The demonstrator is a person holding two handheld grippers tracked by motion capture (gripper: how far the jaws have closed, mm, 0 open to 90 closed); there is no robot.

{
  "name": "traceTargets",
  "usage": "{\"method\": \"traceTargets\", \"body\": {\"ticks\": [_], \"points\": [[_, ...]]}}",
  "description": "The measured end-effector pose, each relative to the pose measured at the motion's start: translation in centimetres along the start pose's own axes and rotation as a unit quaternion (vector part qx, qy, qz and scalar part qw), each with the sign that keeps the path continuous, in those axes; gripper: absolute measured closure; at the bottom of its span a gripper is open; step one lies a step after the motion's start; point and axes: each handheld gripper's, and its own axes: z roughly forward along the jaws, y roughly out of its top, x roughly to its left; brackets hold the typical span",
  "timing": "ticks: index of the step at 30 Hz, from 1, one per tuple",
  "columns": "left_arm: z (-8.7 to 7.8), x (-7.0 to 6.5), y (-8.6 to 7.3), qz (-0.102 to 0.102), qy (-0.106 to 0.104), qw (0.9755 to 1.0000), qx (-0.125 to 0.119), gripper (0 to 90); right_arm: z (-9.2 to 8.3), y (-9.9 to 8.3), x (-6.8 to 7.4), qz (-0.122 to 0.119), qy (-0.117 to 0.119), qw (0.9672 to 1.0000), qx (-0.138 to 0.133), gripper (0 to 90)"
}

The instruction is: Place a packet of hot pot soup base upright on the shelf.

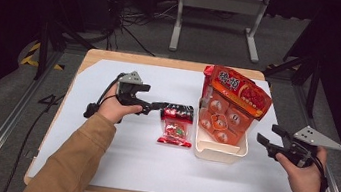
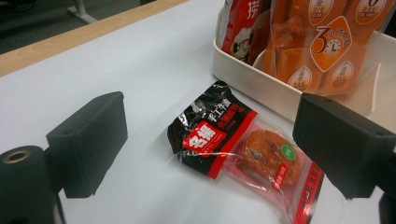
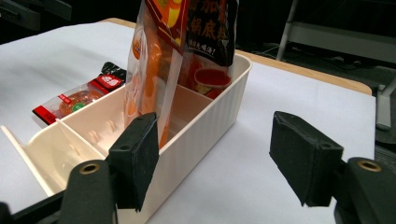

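Snack packet point(image 1: 176, 125): flat on table point(image 1: 113, 164), just ahead of left gripper point(image 1: 159, 106); bin point(image 1: 219, 151) beyond, holding upright pouches point(image 1: 233, 102).

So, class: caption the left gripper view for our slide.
Open left gripper above red-and-black snack packet, beside cream bin.

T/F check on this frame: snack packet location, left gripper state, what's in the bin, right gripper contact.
1. The small snack packet lies inside the white bin. False: it lies on the table beside the bin.
2. The left gripper is open, nothing clamped. True.
3. Two large pouches stand in the bin. True: orange pouch, red pouch.
4. The right gripper grips the bin's wall. False: its jaws are open, apart from it.
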Motion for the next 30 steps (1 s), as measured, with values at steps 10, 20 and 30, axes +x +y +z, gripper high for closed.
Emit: {"method": "traceTargets", "body": {"ticks": [10, 20, 30], "points": [[2.2, 0.8, 0.0, -0.011, -0.002, 0.9999, 0.003, 15.1, 0.1, -0.8, -0.4, 0.001, -0.006, 0.9999, 0.011, 34.3], [4.1, 1.2, -0.1, -0.010, -0.009, 0.9997, 0.023, 17.8, -0.3, -1.8, -0.3, 0.006, -0.018, 0.9996, 0.020, 34.9], [6.1, 1.6, -0.4, -0.017, -0.018, 0.9987, 0.045, 21.1, -0.5, -3.1, 0.1, 0.012, -0.021, 0.9991, 0.034, 34.7]]}}
